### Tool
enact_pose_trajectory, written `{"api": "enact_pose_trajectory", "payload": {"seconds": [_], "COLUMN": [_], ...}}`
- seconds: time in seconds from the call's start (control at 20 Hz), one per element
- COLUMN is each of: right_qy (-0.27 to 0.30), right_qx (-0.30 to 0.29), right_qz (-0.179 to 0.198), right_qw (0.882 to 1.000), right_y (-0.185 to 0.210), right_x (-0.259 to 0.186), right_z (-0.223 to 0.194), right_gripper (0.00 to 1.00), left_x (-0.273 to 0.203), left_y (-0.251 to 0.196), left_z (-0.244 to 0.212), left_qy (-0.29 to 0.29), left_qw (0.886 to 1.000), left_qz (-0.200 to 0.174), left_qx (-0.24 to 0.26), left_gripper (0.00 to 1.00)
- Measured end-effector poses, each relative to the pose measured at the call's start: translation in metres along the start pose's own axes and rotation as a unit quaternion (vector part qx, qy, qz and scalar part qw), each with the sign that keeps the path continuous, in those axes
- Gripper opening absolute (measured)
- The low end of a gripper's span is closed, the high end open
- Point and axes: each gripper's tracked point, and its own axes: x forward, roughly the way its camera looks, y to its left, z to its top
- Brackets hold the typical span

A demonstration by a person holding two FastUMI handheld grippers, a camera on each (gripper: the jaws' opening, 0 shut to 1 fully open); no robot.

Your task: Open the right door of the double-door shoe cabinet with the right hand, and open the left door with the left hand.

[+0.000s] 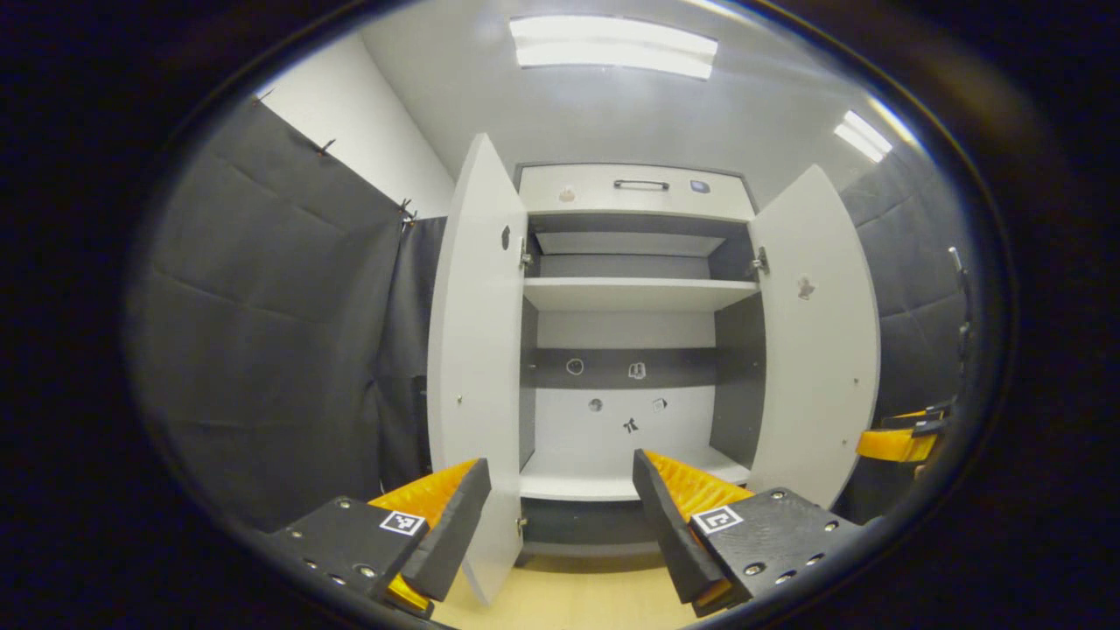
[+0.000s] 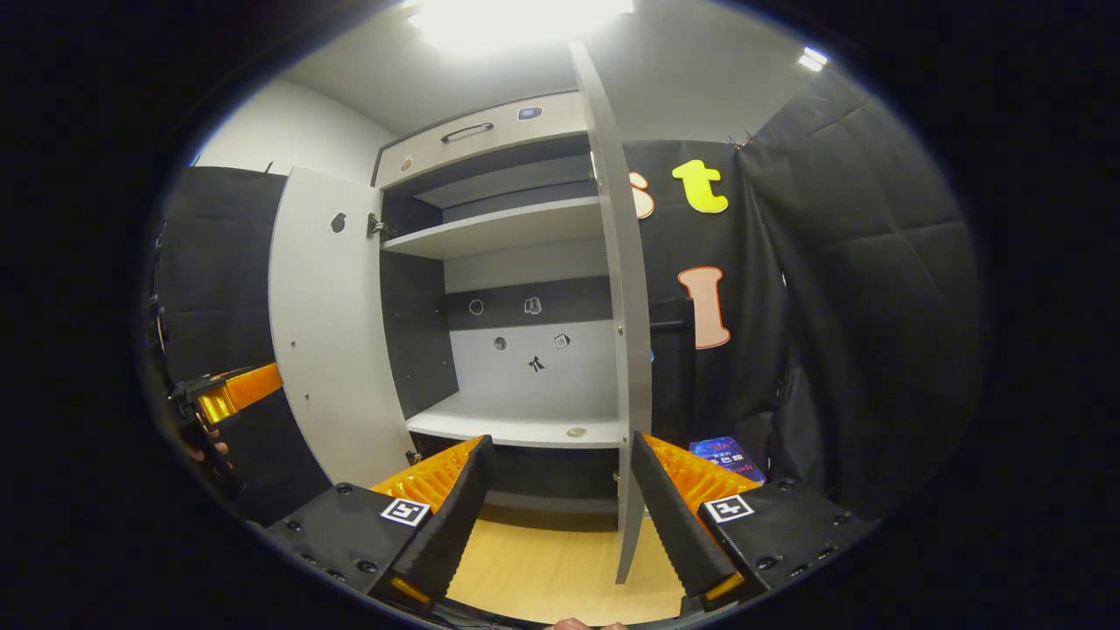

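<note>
- Both doors of the shoe cabinet (image 1: 630,350) stand swung wide: left door (image 1: 477,350), right door (image 1: 818,341).
- In the right gripper view, a blue box (image 2: 728,457) sits at 4 o'clock; its writing is unreadable.
- Left tool (image 1: 560,516) fingers spread, straddling the left door's edge without pinching.
- Right tool (image 2: 560,512) spread likewise beside the right door (image 2: 623,332).

The shoe cabinet (image 1: 630,350) stands on the floor (image 1: 569,599) against the booth wall, its left door (image 1: 477,350) and right door (image 1: 818,350) swung outward to either side. Shelves (image 1: 634,293) sit inside below a top drawer (image 1: 634,188). In the right gripper view, a book (image 2: 726,457) lies low on the floor just right of the right door's edge.
</note>
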Motion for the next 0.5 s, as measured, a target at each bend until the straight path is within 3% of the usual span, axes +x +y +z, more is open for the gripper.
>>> {"api": "enact_pose_trajectory", "payload": {"seconds": [0.3, 0.5], "right_qy": [0.005, 0.008], "right_qx": [-0.022, -0.023], "right_qz": [0.005, 0.002], "right_qw": [1.0, 1.0], "right_y": [-0.012, -0.016], "right_x": [-0.015, -0.021], "right_z": [-0.032, -0.046], "right_gripper": [0.98, 0.98], "left_x": [-0.013, -0.013], "left_y": [-0.026, -0.027], "left_z": [-0.047, -0.056], "left_qy": [0.028, 0.037], "left_qw": [0.998, 0.998], "left_qz": [0.032, 0.048], "left_qx": [-0.036, -0.03], "left_gripper": [0.94, 0.94]}}
